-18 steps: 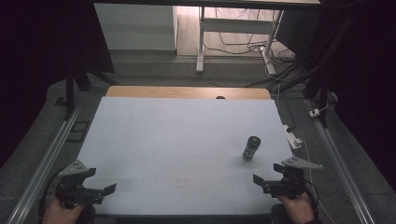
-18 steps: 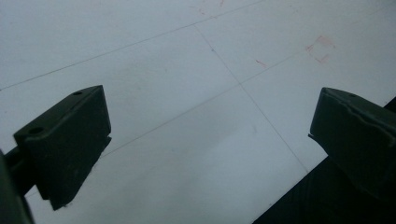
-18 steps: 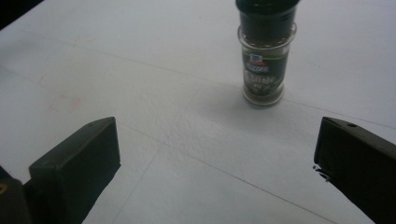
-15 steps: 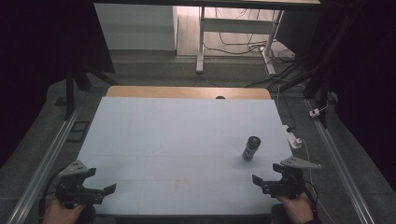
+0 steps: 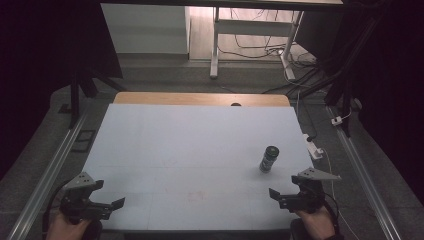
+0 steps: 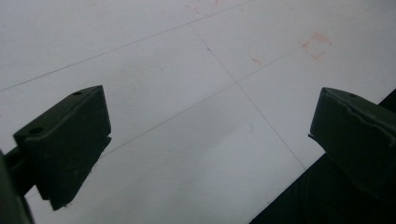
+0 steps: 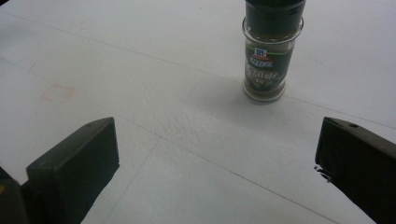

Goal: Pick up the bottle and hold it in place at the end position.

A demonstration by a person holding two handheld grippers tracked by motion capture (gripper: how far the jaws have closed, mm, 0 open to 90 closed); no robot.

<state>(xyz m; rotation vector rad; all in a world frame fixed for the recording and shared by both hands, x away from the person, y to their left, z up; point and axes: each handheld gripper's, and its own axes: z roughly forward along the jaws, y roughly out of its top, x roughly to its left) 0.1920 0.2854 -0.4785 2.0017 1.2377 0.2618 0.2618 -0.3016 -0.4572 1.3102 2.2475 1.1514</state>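
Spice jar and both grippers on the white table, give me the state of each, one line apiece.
Spice jar: upright on the table, dark cap on, untouched, contents partly filling the glass.
Right gripper: open, fingers wide apart, nothing between them, jar ahead of it.
Left gripper: open, empty, over the table's near left corner.
White table: flat, faint red marks on its surface.

jar (image 5: pixel 268 159) standing upright on bench (image 5: pixel 190 145), right half | right gripper (image 5: pixel 280 196) sitting near bench's front-right corner, just before jar | left gripper (image 5: pixel 111 206) sitting at front-left corner, well apart from jar
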